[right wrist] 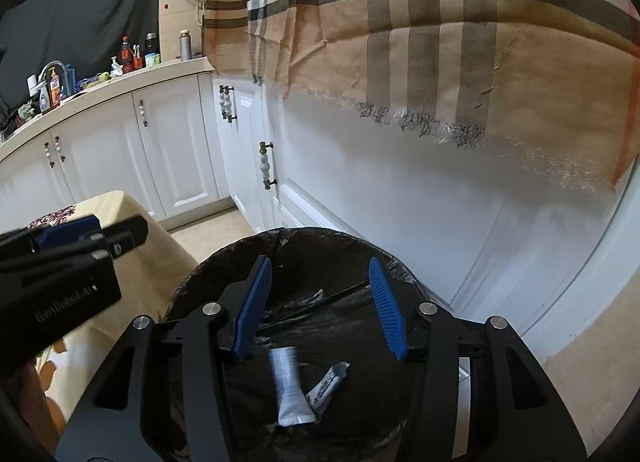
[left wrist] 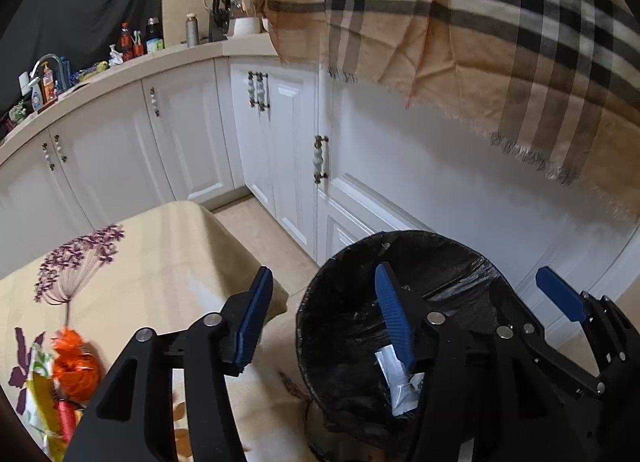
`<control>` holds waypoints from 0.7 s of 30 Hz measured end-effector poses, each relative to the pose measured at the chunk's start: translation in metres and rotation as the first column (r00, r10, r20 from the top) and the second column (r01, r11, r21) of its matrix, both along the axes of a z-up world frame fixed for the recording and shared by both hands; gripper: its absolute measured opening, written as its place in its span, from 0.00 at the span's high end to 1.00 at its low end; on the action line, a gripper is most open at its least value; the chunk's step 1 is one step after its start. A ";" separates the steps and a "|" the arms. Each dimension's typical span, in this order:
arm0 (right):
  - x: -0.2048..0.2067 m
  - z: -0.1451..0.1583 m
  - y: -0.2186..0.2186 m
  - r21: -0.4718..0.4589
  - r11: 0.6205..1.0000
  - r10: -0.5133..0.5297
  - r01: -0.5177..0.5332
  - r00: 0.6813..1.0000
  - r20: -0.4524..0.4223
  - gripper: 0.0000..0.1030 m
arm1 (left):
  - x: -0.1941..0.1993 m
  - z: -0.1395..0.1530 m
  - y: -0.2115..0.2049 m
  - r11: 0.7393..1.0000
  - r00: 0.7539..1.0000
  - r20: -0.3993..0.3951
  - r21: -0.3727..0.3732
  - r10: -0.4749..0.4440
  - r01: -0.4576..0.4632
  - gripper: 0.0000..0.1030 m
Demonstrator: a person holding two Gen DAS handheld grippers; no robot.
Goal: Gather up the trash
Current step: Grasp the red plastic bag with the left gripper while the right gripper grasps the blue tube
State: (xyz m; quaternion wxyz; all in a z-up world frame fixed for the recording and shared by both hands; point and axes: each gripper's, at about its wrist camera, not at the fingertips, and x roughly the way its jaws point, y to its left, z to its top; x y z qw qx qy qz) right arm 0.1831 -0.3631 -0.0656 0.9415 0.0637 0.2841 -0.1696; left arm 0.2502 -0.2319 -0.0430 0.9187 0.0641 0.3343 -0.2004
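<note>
Inside the round black-lined trash bin (right wrist: 192, 294), a white squeezed tube (right wrist: 289, 390) lies lengthwise, crimped end nearest, below the wide-open right gripper (right wrist: 320, 302); left gripper (left wrist: 326, 314) is open too.

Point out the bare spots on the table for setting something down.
Free: the tablecloth between the purple flower print and the corner nearest the trash bin. Crowded: the near-left edge, where the orange wrapper and other packets lie.

white tube (right wrist: 289, 390) motion-blurred, orange wrapper (left wrist: 76, 366) blurred, snack bag (left wrist: 38, 402) cut off
</note>
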 end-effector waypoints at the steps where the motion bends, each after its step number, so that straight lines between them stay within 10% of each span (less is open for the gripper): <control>1: -0.003 0.002 0.003 0.001 1.000 0.007 -0.007 1.000 0.000 0.52 | -0.003 0.003 0.004 1.000 1.000 0.008 0.001 0.002 -0.002 0.47; 21: -0.089 0.036 0.109 0.030 0.977 0.210 -0.211 0.977 0.025 0.51 | -0.104 0.032 0.154 0.981 0.979 0.063 -0.002 0.195 -0.195 0.45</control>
